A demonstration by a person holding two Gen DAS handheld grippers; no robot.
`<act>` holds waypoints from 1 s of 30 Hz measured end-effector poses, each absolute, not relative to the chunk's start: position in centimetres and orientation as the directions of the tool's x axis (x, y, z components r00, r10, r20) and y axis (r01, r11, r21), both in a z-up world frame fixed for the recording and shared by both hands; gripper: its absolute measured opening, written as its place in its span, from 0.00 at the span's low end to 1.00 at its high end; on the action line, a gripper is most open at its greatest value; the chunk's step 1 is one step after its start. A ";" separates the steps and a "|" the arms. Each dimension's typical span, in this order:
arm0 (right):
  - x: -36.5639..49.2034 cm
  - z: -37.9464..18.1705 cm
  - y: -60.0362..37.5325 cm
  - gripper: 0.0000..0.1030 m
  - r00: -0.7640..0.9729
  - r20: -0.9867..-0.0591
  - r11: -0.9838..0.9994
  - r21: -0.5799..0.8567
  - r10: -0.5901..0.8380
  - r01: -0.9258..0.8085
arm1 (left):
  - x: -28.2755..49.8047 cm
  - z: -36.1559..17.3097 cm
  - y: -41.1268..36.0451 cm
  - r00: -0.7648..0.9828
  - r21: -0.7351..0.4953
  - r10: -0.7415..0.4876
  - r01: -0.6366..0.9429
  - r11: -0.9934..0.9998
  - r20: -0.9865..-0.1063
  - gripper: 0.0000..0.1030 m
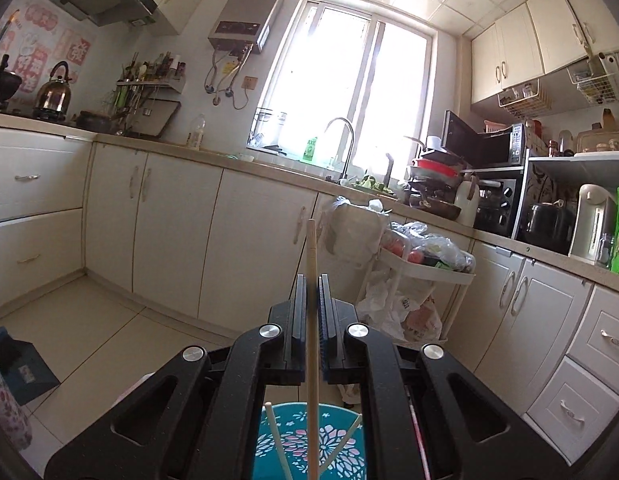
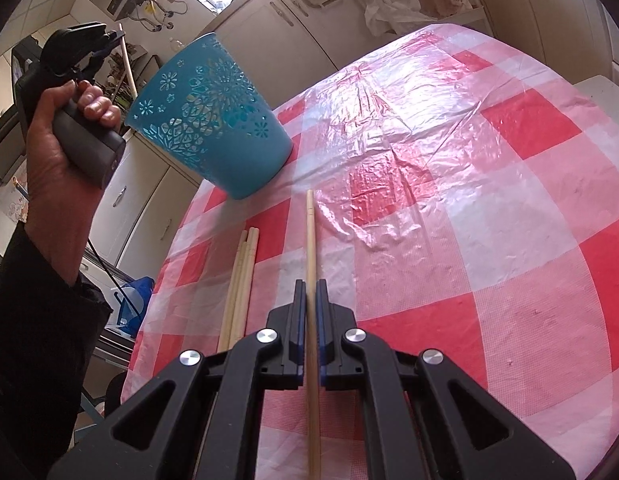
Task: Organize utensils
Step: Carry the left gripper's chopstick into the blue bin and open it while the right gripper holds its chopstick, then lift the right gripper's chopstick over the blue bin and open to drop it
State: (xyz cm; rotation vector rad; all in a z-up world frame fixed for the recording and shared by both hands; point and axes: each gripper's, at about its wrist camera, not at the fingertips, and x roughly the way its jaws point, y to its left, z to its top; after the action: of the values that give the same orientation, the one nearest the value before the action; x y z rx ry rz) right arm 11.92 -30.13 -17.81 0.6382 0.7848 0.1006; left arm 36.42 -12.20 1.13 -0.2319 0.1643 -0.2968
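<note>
We hold one chopstick (image 1: 312,320) in our left gripper (image 1: 312,292); its jaws are closed tightly on the stick, which stands upright above the blue holder (image 1: 297,420). Inside the holder we see two more chopsticks (image 1: 278,440) leaning against its wall. Our right gripper (image 2: 311,296) is also closed on a single chopstick (image 2: 312,264), just above the red and white checkered tablecloth (image 2: 449,200). Three loose chopsticks (image 2: 241,284) lie together on the cloth just to the left of it. The holder (image 2: 213,116) stands on the far left part of the table, and our left hand (image 2: 65,148) is beside it.
</note>
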 end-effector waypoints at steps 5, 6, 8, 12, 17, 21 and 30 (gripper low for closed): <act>12.0 -17.8 -30.1 0.06 0.713 -0.627 0.808 0.572 0.316 0.145 | 35.9 -0.8 -11.7 0.941 -0.236 -0.300 0.260 0.937 -0.155 0.05; 12.0 -17.8 -30.1 0.06 0.713 -0.627 0.807 0.572 0.316 0.145 | 35.9 -1.1 -11.6 0.938 -0.236 -0.304 0.262 0.936 -0.165 0.05; 12.0 -17.8 -30.1 0.06 0.712 -0.627 0.808 0.571 0.315 0.145 | 35.7 -1.6 -11.4 0.936 -0.231 -0.305 0.261 0.937 -0.178 0.05; 12.0 -17.9 -30.2 0.06 0.713 -0.626 0.806 0.574 0.317 0.146 | 35.1 -2.3 -10.8 0.928 -0.220 -0.314 0.269 0.938 -0.202 0.05; 12.0 -17.9 -30.2 0.06 0.713 -0.625 0.805 0.575 0.316 0.148 | 34.1 -2.2 -10.1 0.914 -0.194 -0.336 0.296 0.935 -0.227 0.09; 12.0 -17.9 -30.3 0.06 0.717 -0.624 0.803 0.576 0.311 0.153 | 31.8 -1.9 -8.2 0.917 -0.199 -0.336 0.296 0.934 -0.217 0.30; 10.9 -14.9 -30.4 0.06 0.786 -0.532 0.784 0.613 0.314 0.101 | 25.8 -8.3 -1.7 0.893 -0.231 -0.292 0.221 0.947 -0.341 0.50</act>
State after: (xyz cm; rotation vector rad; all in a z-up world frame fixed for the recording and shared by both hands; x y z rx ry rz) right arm 10.90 -30.41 -14.89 0.6713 0.6675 0.1250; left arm 25.80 -1.70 -8.32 -0.1889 0.3820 -0.2679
